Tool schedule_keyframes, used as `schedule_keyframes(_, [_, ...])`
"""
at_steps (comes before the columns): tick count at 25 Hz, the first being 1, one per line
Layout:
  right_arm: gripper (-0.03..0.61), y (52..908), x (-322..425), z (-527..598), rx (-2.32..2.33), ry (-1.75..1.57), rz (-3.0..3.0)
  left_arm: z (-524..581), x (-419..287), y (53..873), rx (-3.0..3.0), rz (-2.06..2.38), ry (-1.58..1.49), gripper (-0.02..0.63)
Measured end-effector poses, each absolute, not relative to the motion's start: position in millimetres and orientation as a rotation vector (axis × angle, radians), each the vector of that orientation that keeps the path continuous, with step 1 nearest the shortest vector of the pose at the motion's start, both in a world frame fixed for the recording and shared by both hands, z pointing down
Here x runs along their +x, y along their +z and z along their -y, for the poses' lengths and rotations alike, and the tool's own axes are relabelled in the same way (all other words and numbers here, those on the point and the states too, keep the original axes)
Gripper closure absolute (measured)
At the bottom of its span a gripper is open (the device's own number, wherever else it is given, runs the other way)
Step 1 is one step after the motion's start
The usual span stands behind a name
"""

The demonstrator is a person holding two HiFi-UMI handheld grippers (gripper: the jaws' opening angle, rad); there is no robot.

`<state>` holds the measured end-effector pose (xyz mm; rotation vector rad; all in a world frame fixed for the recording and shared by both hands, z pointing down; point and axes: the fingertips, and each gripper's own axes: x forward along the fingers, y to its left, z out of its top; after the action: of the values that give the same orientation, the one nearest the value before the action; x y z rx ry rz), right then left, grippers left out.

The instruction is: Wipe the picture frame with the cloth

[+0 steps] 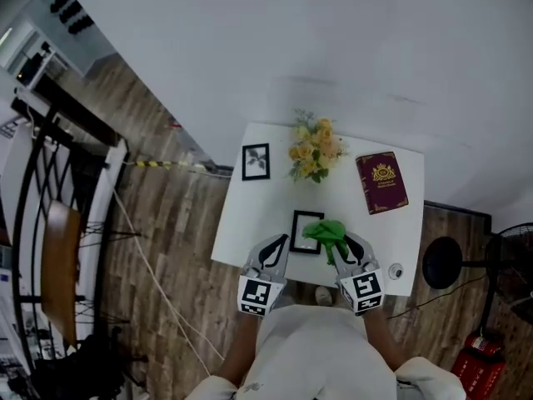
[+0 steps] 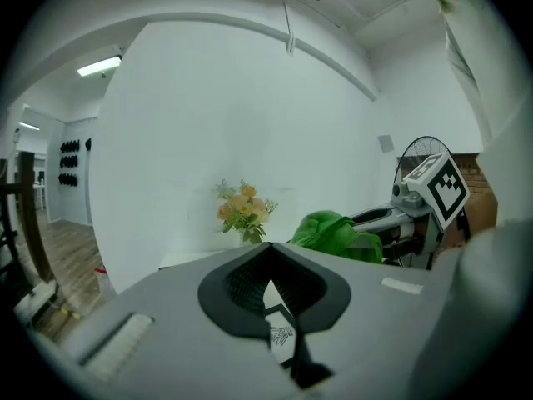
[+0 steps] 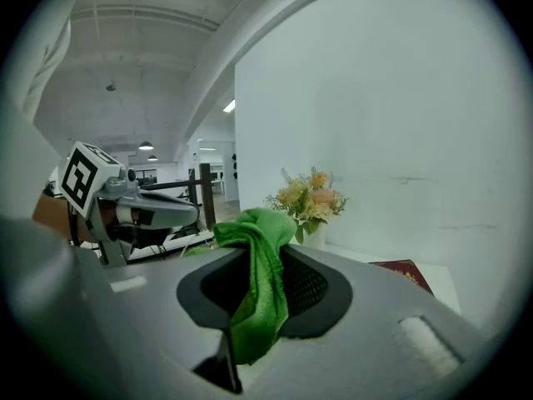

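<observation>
Jaws of my right gripper (image 1: 350, 248) pinch a crumpled green cloth (image 1: 326, 232), which drapes over the small black-edged picture frame (image 1: 303, 221). My left gripper (image 1: 277, 248) is clamped on that frame's left edge, toward the near side of the white square table (image 1: 250, 215).

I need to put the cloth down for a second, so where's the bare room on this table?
Best is the table's left side, between the small frame and the left gripper. A smaller patch lies right of the right gripper, below the book, near a small round thing. The middle is crowded: flowers, frame, cloth.
</observation>
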<state>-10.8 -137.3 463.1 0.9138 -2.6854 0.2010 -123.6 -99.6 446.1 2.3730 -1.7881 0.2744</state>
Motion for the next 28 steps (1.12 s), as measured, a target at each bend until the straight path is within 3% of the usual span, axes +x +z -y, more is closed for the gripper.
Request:
schedule_keyframes(10, [0.485,508.8,-31.4,135.5,1.117,0.322,2.475,128.0,-153.7,515.5,2.458,1.452,0.351,0.594])
schedule_keyframes(28, [0.485,596.6,-52.0,162.4,1.243,0.521,2.252,136.8,-130.7,649.0,2.472,0.997,0.639,0.594])
